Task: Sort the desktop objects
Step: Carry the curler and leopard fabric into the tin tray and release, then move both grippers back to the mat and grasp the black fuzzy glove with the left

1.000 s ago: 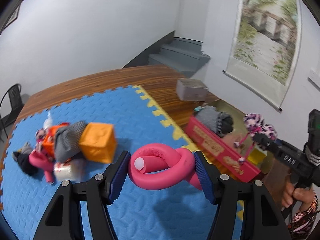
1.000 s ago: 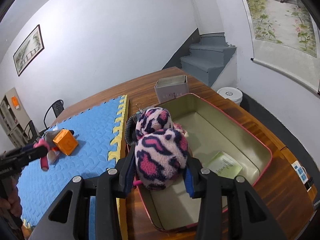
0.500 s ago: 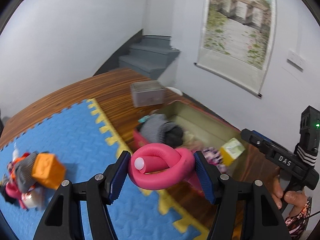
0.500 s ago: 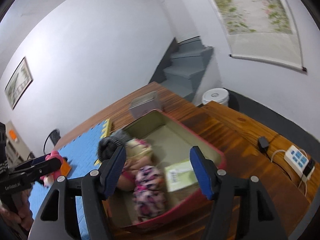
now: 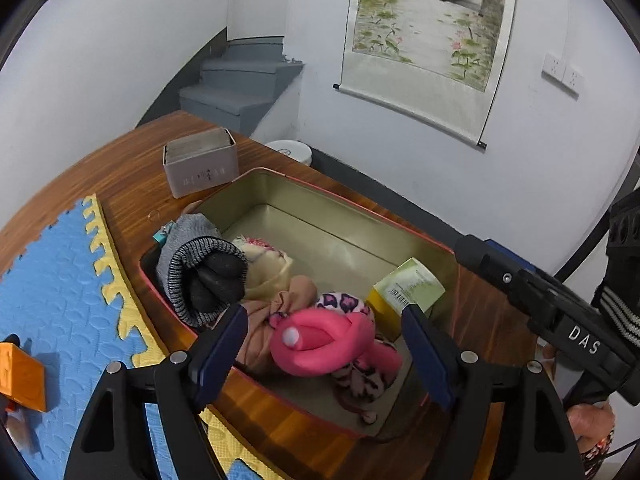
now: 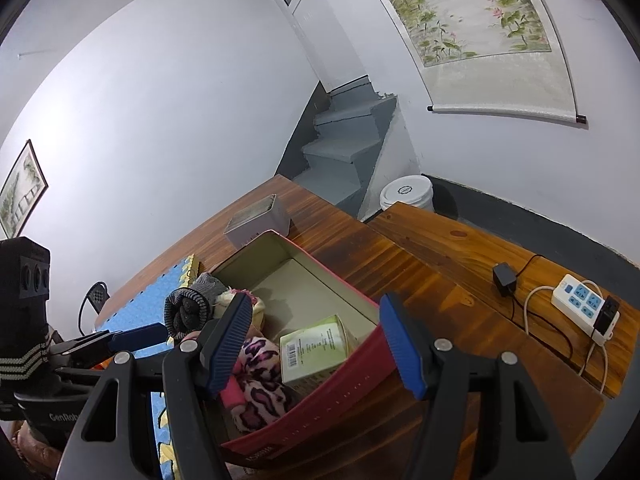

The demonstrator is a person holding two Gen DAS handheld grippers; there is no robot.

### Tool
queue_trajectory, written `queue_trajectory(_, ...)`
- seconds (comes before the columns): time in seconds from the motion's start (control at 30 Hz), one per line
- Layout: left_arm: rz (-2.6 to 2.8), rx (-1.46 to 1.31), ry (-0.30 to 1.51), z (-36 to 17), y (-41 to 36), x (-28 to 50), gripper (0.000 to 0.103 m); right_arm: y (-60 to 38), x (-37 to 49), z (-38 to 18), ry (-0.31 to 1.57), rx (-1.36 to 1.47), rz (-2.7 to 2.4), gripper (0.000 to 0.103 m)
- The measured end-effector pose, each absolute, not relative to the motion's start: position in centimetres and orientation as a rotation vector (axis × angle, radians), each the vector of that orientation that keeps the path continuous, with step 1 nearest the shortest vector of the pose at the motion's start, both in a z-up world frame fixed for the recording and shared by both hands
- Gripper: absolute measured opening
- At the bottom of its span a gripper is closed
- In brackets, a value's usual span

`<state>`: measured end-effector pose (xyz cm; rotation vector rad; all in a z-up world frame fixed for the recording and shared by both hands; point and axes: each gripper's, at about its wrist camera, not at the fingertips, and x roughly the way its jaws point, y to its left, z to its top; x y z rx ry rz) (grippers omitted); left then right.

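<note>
A red tin box (image 5: 348, 216) stands on the wooden table; it also shows in the right wrist view (image 6: 344, 384). In it lie a grey knit sock roll (image 5: 200, 268), a cream plush (image 5: 266, 272), a brown cloth (image 5: 276, 320), a pink leopard plush (image 5: 352, 376), a green carton (image 5: 408, 288) and a pink foam twist (image 5: 324, 344). My left gripper (image 5: 324, 348) is open above the box, its jaws apart from the foam twist lying between them. My right gripper (image 6: 316, 344) is open and empty over the box's near wall.
A blue foam mat with yellow edge (image 5: 60, 288) covers the table's left part, with an orange cube (image 5: 20, 376) on it. A grey tin (image 5: 200, 166) stands behind the box. A power strip (image 6: 580, 300) and adapter lie on the right bench.
My left gripper carried the pink foam twist from the mat to the box and opened; the twist now lies in the box. My right gripper let go of the leopard plush and stays open.
</note>
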<state>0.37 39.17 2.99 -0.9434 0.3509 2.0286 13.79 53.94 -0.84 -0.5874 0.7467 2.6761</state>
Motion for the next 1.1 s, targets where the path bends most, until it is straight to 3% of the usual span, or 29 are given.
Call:
queue_trajectory(0.47,2.161,-0.969,0.221,4.1,32.0,-2.1,0.081,50.9,11.9,0.1,0.697,-0.612,2.727,0.07)
queue_trajectory(1.1,2.513,-1.096,-0.005,2.2,12.3,-7.8,0.081,38.3,4.2,1.3,0.555,-0.763,2.959,0.077)
